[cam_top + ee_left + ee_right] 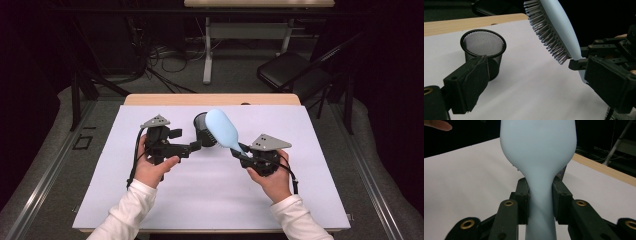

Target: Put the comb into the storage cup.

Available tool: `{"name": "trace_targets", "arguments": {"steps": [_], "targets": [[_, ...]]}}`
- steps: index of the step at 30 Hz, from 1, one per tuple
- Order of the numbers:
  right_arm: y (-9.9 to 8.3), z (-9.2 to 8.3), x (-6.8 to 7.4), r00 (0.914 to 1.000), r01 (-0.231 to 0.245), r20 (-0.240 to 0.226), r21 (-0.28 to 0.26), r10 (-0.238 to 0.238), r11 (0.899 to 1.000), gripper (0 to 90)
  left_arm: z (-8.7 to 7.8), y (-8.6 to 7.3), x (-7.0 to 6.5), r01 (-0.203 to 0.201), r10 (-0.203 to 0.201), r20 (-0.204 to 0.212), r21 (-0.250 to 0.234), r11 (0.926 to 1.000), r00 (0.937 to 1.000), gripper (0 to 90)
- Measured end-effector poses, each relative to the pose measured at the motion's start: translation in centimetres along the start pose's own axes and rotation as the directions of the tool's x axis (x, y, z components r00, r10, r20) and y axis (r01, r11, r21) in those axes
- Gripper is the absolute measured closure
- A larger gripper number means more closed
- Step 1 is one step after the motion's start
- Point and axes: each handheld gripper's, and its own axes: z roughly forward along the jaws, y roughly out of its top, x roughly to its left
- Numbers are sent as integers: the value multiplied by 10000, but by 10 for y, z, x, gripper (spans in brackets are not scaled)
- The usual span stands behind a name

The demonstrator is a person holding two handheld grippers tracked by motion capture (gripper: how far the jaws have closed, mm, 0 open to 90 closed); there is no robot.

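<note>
A light-blue hairbrush (221, 127) is held up at a slant, its bristles (549, 42) facing down and left. My right gripper (240, 153) is shut on its narrow handle (540, 202), both pads pressing its sides. The brush head hangs over a black mesh cup (201, 131) that stands upright on the white mat. My left gripper (189, 142) points right at the cup with jaws wide apart and nothing between the pads. In the left gripper view the cup (483, 43) sits just beyond the left-hand jaw, and a bit of mesh (562, 172) peeks out behind the brush.
A white mat (210, 195) covers most of the wooden table (150, 99). Behind the table stand a black folding chair (290, 70) and another table's leg (207, 55), with cables on the floor. A fingertip (436, 125) shows at the top left of the right gripper view.
</note>
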Motion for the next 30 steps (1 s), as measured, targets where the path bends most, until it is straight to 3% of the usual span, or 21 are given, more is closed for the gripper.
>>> {"name": "trace_targets", "arguments": {"steps": [14,19,30], "targets": [[-1,0,0,10000,-9,27,-11,9,10000,698,7,10,-5,296,-305,303,308,9991,9991,85],[-1,1,2,10000,29,19,-10,-29,10000,698,10,13,-5,606,-626,529,393,9974,9966,85],[-1,1,2,10000,32,1,7,-32,10000,698,15,17,-4,1045,-1070,615,426,9936,9924,88]]}}
